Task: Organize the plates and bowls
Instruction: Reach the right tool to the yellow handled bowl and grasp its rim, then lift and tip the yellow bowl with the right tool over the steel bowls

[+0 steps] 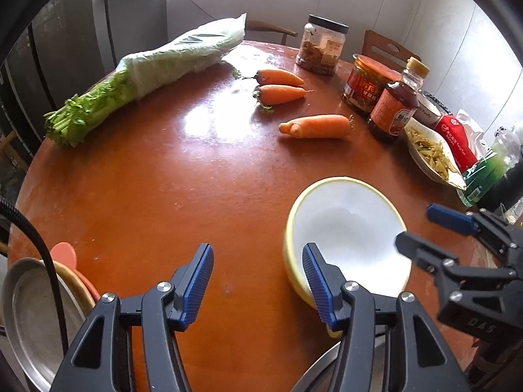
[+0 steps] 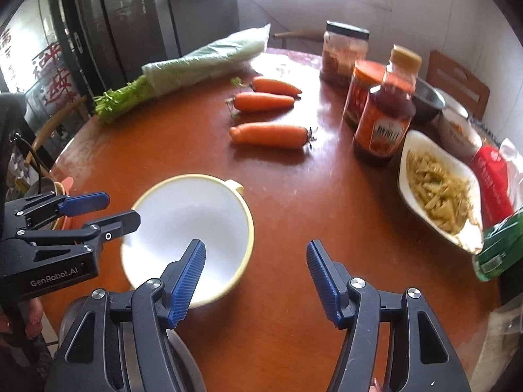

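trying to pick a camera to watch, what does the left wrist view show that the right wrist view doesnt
Only the left wrist view: the full stack of dishes at the table's near left edge, a metal plate on top; the right view catches just a sliver of it.

Only the right wrist view: a steel bowl behind the sauce bottle, and all of the white dish of food, which the left view crops.

Both: the yellow-rimmed bowl, three carrots, bagged celery, jars, and both grippers, left and right, open and empty.
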Demonstrator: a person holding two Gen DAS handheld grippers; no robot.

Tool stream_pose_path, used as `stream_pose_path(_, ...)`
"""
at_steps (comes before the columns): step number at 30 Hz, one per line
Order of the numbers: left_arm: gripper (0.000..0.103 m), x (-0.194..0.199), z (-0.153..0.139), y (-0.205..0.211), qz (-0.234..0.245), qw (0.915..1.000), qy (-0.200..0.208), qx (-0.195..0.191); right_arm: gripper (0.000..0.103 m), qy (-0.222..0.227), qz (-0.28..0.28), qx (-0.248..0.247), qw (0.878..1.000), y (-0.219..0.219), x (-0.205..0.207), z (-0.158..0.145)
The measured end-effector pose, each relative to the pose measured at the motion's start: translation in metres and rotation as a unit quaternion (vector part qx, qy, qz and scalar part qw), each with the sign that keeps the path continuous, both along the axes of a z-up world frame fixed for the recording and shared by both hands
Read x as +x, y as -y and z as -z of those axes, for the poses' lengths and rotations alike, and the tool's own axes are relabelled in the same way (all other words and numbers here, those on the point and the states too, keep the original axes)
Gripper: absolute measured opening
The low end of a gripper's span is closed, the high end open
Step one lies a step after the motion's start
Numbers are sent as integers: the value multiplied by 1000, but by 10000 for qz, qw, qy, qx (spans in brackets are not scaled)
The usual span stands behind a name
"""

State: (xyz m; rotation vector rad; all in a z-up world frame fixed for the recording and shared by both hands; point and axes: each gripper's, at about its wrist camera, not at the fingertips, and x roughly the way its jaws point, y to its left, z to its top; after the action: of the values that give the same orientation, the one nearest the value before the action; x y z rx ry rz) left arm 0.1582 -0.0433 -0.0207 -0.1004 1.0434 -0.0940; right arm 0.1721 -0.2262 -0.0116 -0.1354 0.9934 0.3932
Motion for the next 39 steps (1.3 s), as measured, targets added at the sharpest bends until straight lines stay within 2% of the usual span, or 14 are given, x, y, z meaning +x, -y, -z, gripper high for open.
stream_pose_path(10, 56, 12, 10, 9, 178, 9998, -116, -49, 65, -206, 5, 104, 9997, -3, 6, 14)
stream_pose_path(12, 56, 14, 11, 10, 231, 9995, -158, -160, 51, -285, -50, 100, 9995, -5, 5, 18)
stream_pose_path(13, 56, 15, 11, 9, 233, 9994, -170, -206, 47, -322, -59, 150, 9994, -4, 3, 19)
stream_pose_path(17, 56, 25, 7, 9, 225, 9996, -105, -151, 46, -381, -19, 305, 9988, 2, -5, 19)
stream_pose_path(20, 56, 28, 8, 11, 302, 9990, -207, -264, 46, -403, -50, 337, 9986, 3, -5, 18)
stream_pose_path(22, 56, 25, 9, 11, 329, 9989, -219, -265, 43, -394, -72, 316, 9987, 1, -2, 18)
stream_pose_path(25, 56, 22, 12, 7, 301, 9985, -280, -351, 34, -522, -218, 383, 9977, -5, 4, 21)
stream_pose_path(27, 56, 21, 16, 5, 260, 9984, -353, -353, 33, -536, -250, 335, 9977, -9, 4, 23)
stream_pose_path(30, 46, 23, 22, 6, 354, 9970, -459, -506, 31, -566, -211, 352, 9976, -11, 6, 26)
stream_pose_path(32, 30, 27, 28, 9, 499, 9936, -596, -817, 26, -525, -173, 388, 9977, -12, 6, 25)
stream_pose_path(33, 30, 27, 30, 12, 508, 9936, -640, -776, 25, -509, -164, 367, 9979, -13, 7, 25)
stream_pose_path(36, 30, 23, 20, 16, 530, 9955, -423, -664, 25, -415, -144, 279, 9986, -14, 9, 20)
stream_pose_path(39, 29, 25, 9, 13, 522, 9955, -321, -721, 25, -292, -141, 371, 9988, -13, 13, 9)
